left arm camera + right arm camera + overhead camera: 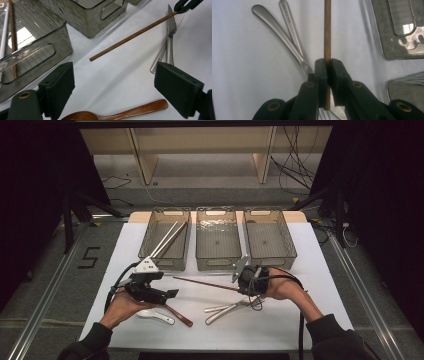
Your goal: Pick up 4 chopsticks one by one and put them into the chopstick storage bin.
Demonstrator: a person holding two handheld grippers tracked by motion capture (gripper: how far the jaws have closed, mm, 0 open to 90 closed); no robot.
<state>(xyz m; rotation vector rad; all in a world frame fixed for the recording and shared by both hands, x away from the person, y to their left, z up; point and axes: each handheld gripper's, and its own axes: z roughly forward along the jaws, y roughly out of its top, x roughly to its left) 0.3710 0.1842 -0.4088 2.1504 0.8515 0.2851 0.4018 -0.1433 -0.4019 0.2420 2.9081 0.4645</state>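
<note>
White tabletop (320,285) carries three clear bins along its 12 o'clock edge: the left bin (150,251) already holds a pale and a brown stick, the middle bin (218,260) and right bin (290,251) look bare. Below them, the right gripper (328,65) has its jaws pressed tight on a brown chopstick (132,37) near one end, the long free end pointing toward 9 o'clock, raised slightly above the table. The left gripper (113,82) hangs spread wide, holding nothing, just above a wooden spoon (120,113). A metal fork and knife (287,37) lie crossed at 6 o'clock of the right gripper. Held so near its end, the chopstick could swivel or slip in the pinch, and its far tip could knock the left bin's near wall. Open room lies between bins and cutlery.
</note>
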